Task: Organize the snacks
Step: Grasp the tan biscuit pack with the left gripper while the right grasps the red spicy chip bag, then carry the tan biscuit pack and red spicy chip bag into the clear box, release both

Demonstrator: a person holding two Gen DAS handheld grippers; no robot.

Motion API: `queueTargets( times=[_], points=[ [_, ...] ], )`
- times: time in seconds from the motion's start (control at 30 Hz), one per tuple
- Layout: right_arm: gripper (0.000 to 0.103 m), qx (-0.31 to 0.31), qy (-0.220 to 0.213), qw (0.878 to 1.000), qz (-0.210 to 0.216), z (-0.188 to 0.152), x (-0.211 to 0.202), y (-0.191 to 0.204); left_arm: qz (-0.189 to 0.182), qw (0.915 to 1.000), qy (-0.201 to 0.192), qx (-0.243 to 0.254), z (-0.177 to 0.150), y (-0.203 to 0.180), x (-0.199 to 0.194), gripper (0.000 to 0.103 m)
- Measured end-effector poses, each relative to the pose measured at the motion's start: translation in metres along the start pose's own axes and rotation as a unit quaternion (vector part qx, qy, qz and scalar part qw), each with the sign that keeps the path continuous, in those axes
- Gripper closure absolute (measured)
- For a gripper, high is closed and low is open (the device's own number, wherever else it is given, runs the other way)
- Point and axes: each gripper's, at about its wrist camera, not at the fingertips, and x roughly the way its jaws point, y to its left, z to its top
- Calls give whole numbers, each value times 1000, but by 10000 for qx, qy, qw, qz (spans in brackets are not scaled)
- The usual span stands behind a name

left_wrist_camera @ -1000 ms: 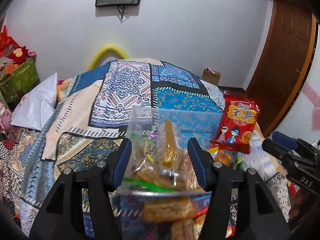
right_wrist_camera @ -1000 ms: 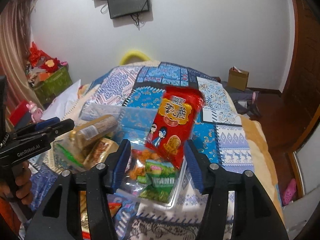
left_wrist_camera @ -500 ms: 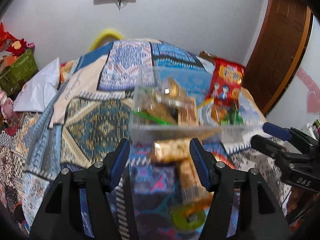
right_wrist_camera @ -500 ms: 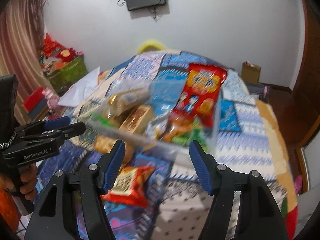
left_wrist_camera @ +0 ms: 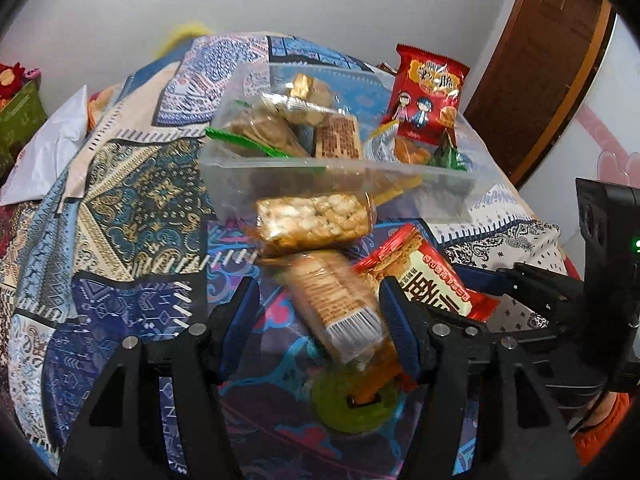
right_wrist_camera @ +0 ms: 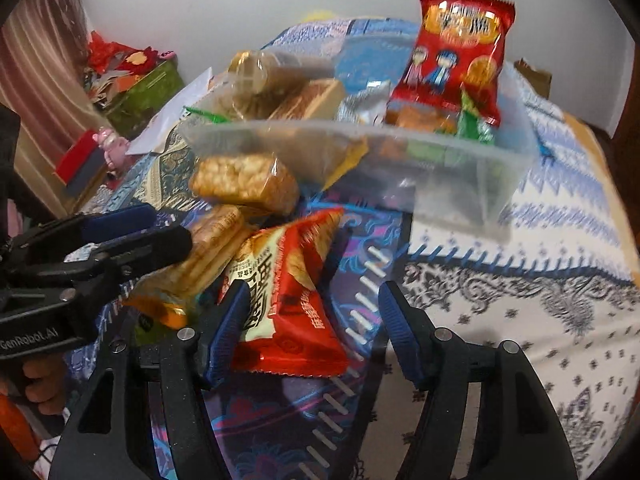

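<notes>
A clear plastic bin (left_wrist_camera: 280,168) (right_wrist_camera: 460,160) on the patterned bedspread holds several snacks, with a tall red snack bag (left_wrist_camera: 428,92) (right_wrist_camera: 456,52) standing at its right. In front of it lie a puffed rice bar (left_wrist_camera: 312,220) (right_wrist_camera: 244,182), a wrapped cracker pack (left_wrist_camera: 336,304) (right_wrist_camera: 208,256), a red chip bag (left_wrist_camera: 432,276) (right_wrist_camera: 288,296) and a green round item (left_wrist_camera: 352,404). My left gripper (left_wrist_camera: 320,312) is open around the cracker pack without closing on it. My right gripper (right_wrist_camera: 312,328) is open over the red chip bag's right edge.
A white pillow (left_wrist_camera: 48,148) and a green box with red decorations (right_wrist_camera: 136,88) lie at the left. A brown wooden door (left_wrist_camera: 536,60) stands at the right. The bedspread (right_wrist_camera: 540,280) slopes down at the right edge.
Both grippers have pulled back from the bin and dropped lower toward the loose snacks in front of it. The bin's contents stay in place.
</notes>
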Motion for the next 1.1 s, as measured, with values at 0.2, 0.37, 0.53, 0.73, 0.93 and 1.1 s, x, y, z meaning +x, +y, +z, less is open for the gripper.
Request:
queueTargets(
  times=[0.2, 0.37, 0.53, 0.73, 0.93, 1.1],
  points=[
    [64, -136, -53, 9997, 220, -1, 0, 8, 103, 9995, 170, -262, -2, 12, 18, 41],
    [66, -40, -158, 9996, 227, -5, -3, 6, 313, 9984, 345, -328, -11, 26, 30, 43],
    [72, 90, -312, 9994, 154, -10, -18, -4, 360, 9986, 179, -352, -17, 35, 27, 61],
    [75, 87, -458, 9989, 75, -8, -32, -7, 383, 9988, -41, -302, -23, 34, 6, 69],
    [78, 75, -678, 9977, 59, -3, -47, -8, 347, 9984, -356, -282, -17, 33, -20, 70],
    [82, 18, -860, 9963, 44, 1, -60, -4, 312, 9971, -624, -293, -8, 29, -38, 70]
  ],
)
